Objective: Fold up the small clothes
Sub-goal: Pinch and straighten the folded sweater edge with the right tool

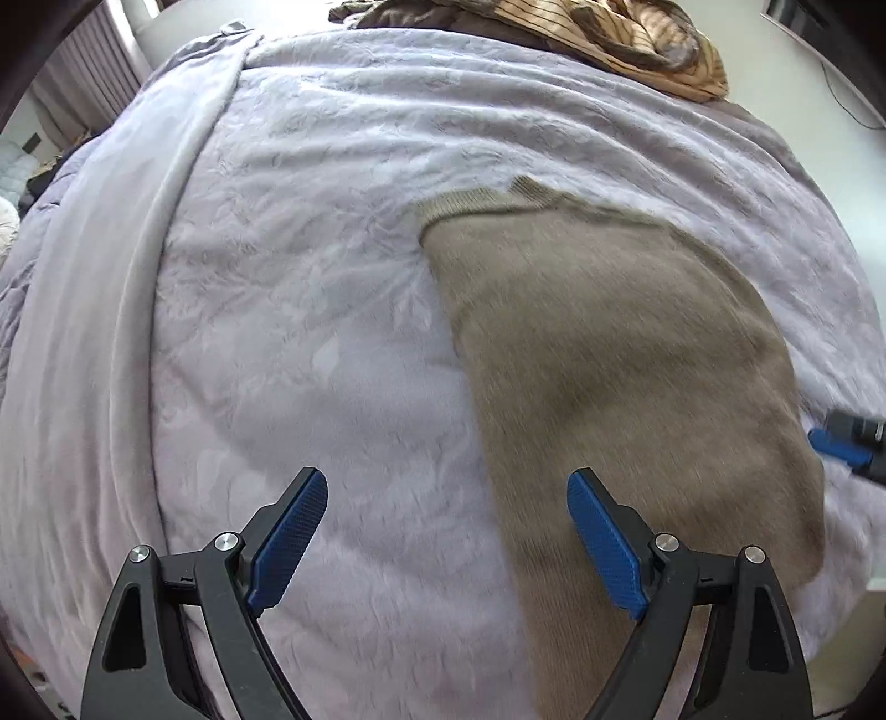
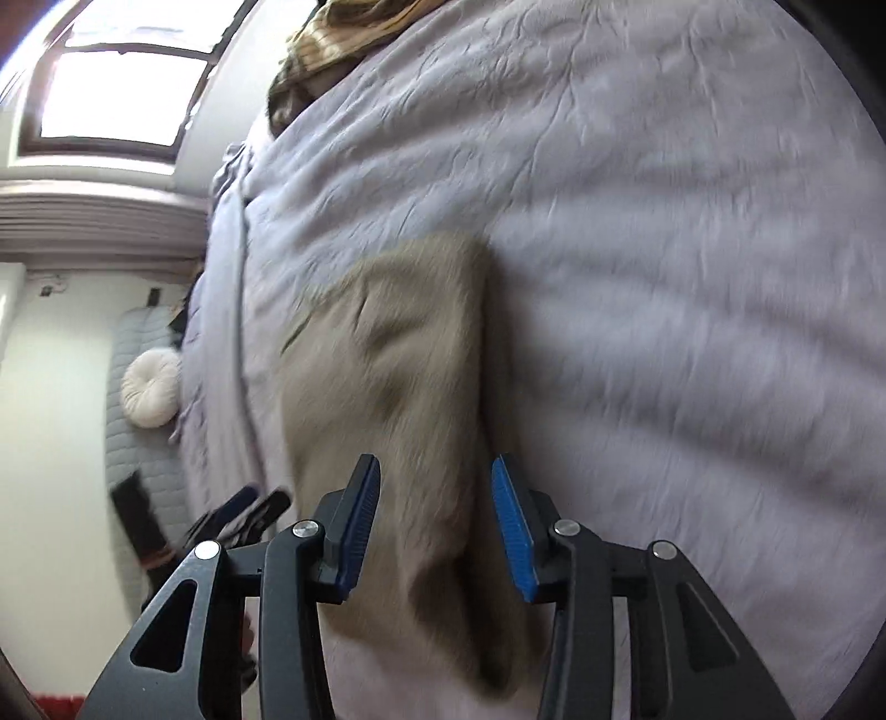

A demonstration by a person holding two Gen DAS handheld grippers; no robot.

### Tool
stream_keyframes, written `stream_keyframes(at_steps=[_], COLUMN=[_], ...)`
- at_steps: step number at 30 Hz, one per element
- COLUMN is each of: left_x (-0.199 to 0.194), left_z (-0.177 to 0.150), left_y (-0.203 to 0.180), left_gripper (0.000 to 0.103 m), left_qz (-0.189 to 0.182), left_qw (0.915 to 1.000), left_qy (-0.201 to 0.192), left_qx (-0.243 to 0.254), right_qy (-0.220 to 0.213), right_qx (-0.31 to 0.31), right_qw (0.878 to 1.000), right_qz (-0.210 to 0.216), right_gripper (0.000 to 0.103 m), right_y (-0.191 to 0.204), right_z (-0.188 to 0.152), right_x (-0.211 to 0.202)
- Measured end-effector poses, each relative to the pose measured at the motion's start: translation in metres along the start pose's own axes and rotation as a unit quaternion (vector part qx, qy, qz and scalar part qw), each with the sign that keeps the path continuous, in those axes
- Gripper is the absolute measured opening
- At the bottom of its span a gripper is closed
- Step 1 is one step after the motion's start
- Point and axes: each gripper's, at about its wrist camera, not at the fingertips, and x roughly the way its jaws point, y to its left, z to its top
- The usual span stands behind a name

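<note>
On the lavender bedspread (image 1: 332, 277) we've got the tan knit garment (image 1: 609, 360) lying flat, ribbed hem at its far end, a soft crease across the middle. Our left gripper (image 1: 447, 531) hangs above the cover with its jaws spread wide and nothing between the blue pads (image 1: 288, 545); its right finger overlaps the garment's near-left edge in view, but we can't tell if it's touching. Our right gripper (image 2: 436, 526) is about half open, over the garment's right side; cloth shows in the gap, but the pads aren't pressing on it, so no grip. A striped brown cloth (image 1: 637, 39) sits bunched at the far end of the bed. Right wrist view is motion-blurred.
</note>
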Motion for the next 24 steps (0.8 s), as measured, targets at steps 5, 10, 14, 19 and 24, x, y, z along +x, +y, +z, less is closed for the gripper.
stream_keyframes(at_steps=[5, 10, 14, 19, 24], left_x=[0.002, 0.016, 0.02, 0.003, -0.005], left_z=[-0.013, -0.033, -0.052, -0.06, -0.068], left_y=[-0.017, -0.019, -0.018, -0.014, -0.02], left_gripper=[0.089, 0.098, 0.099, 0.099, 0.099], left_qz=[-0.004, 0.0, 0.004, 0.006, 0.003], left_qw=[0.9996, 0.9992, 0.9986, 0.9986, 0.9982], left_qy=[0.012, 0.019, 0.036, 0.044, 0.05], left_qx=[0.026, 0.036, 0.04, 0.027, 0.032], right_qy=[0.048, 0.019, 0.019, 0.015, -0.019], right_qx=[-0.06, -0.007, 0.082, 0.042, -0.025], right_qw=[0.997, 0.996, 0.995, 0.992, 0.992], right_qz=[-0.025, -0.084, -0.061, -0.122, -0.125], right_gripper=[0.02, 0.007, 0.01, 0.018, 0.018], right_y=[0.022, -0.004, -0.046, -0.027, 0.012], right_z=[-0.033, -0.041, -0.063, -0.075, -0.079], right_x=[0.022, 0.027, 0.032, 0.012, -0.015])
